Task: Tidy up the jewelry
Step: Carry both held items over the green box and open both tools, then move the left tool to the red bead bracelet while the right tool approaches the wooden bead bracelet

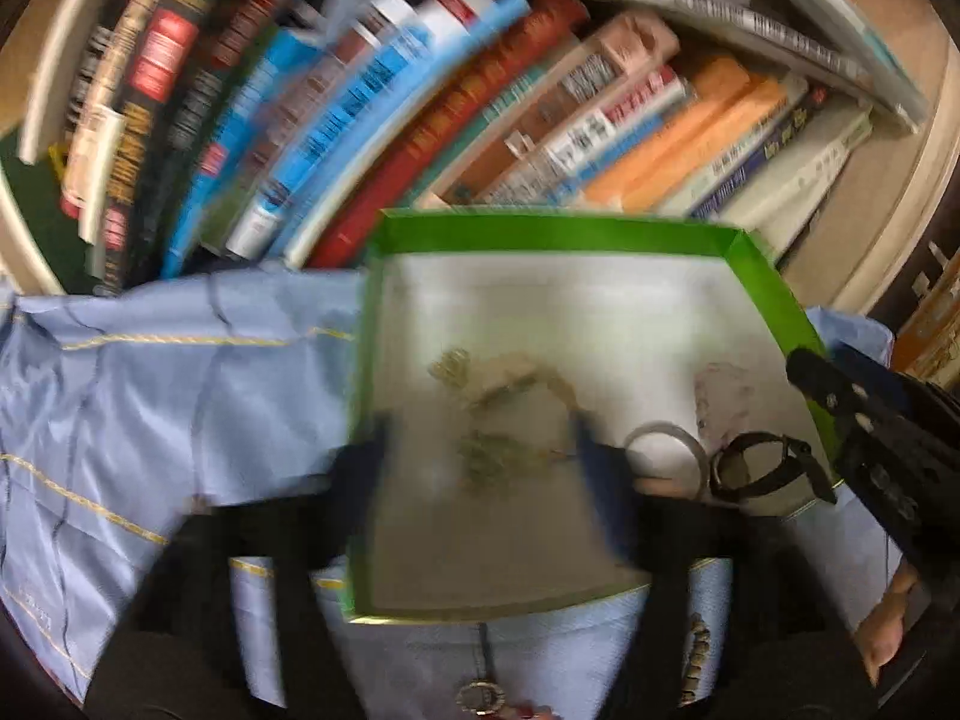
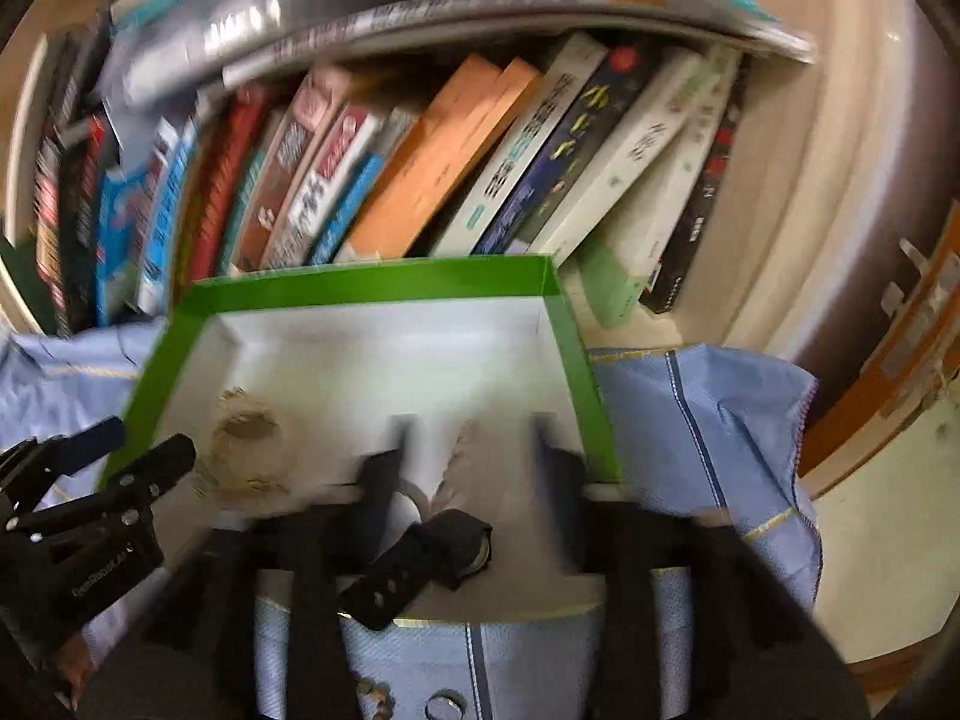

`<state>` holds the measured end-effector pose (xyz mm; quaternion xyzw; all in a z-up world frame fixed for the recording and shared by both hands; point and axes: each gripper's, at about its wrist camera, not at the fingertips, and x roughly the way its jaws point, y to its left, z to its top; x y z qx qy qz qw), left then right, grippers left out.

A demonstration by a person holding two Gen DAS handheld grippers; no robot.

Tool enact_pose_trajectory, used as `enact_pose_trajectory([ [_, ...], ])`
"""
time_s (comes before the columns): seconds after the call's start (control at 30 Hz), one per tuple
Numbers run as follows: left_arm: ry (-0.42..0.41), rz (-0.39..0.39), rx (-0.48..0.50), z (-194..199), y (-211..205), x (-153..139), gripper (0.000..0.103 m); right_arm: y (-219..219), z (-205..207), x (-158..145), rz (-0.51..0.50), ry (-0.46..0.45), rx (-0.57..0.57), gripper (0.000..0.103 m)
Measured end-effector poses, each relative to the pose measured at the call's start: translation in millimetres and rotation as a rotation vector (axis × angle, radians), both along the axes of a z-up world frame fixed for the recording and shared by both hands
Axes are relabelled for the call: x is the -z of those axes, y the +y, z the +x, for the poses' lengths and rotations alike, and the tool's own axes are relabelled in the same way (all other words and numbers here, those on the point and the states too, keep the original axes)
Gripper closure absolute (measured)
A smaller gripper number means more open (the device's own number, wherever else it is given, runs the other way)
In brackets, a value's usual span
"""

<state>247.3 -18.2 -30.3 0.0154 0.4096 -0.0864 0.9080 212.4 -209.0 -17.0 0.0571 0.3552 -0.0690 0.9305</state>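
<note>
A green-walled box with a white floor rests on a blue cloth. Tangled gold chains, a silver bangle, a black watch and a small pinkish bag lie inside it. My left gripper hangs open over the box's left half, with the chains lying on the floor between its fingers. Over the right half my right gripper is open, the watch just below it. Both views are blurred.
A row of leaning books stands right behind the box, with more stacked flat above. A ring and a beaded piece lie on the cloth in front of the box. A hand shows at lower right.
</note>
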Motion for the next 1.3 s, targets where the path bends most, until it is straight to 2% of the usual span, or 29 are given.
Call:
enact_pose_trajectory([
  [0.03, -0.033, 0.010, -0.009, -6.7, 4.3, -5.3, 0.027, -3.9, -12.1, -5.2, 0.011, -0.037, -0.001, 0.037],
  [0.17, -0.087, 0.039, -0.045, -44.0, 27.3, -18.2, 0.026, -16.1, -63.8, -10.3, 0.038, -0.067, -0.027, 0.037],
  [0.27, -0.116, 0.032, -0.084, -85.3, 49.0, -14.6, 0.022, -16.5, -100.3, 3.0, 0.056, -0.040, -0.056, 0.037],
  [0.43, -0.060, 0.042, -0.075, -135.0, 58.5, 21.5, 0.022, 7.6, -126.2, 45.0, 0.058, 0.052, -0.141, 0.038],
  [0.53, -0.023, 0.074, -0.056, -148.9, 51.0, 36.7, 0.022, 31.6, -120.9, 60.1, 0.023, 0.096, -0.179, 0.052],
  [0.57, -0.021, 0.080, -0.047, -150.9, 48.9, 40.4, 0.022, 39.4, -116.6, 64.4, 0.011, 0.114, -0.186, 0.059],
  [0.67, -0.021, 0.088, -0.019, -157.8, 40.0, 43.9, 0.022, 57.4, -107.0, 74.1, -0.028, 0.155, -0.203, 0.064],
  [0.77, -0.013, 0.098, 0.004, -160.9, 32.1, 48.7, 0.022, 67.2, -105.7, 84.9, -0.074, 0.192, -0.206, 0.067],
  [0.97, 0.011, 0.113, 0.020, -159.4, 24.4, 58.0, 0.022, 56.5, -137.8, 86.0, -0.133, 0.207, -0.212, 0.067],
  [1.13, 0.018, 0.091, 0.040, -158.0, 17.6, 58.3, 0.022, 14.8, -169.2, 89.4, -0.034, 0.216, -0.142, 0.066],
  [1.3, 0.031, 0.076, 0.076, -158.9, 4.6, 61.4, 0.022, -12.5, -183.7, 84.0, 0.076, 0.162, -0.103, 0.066],
])
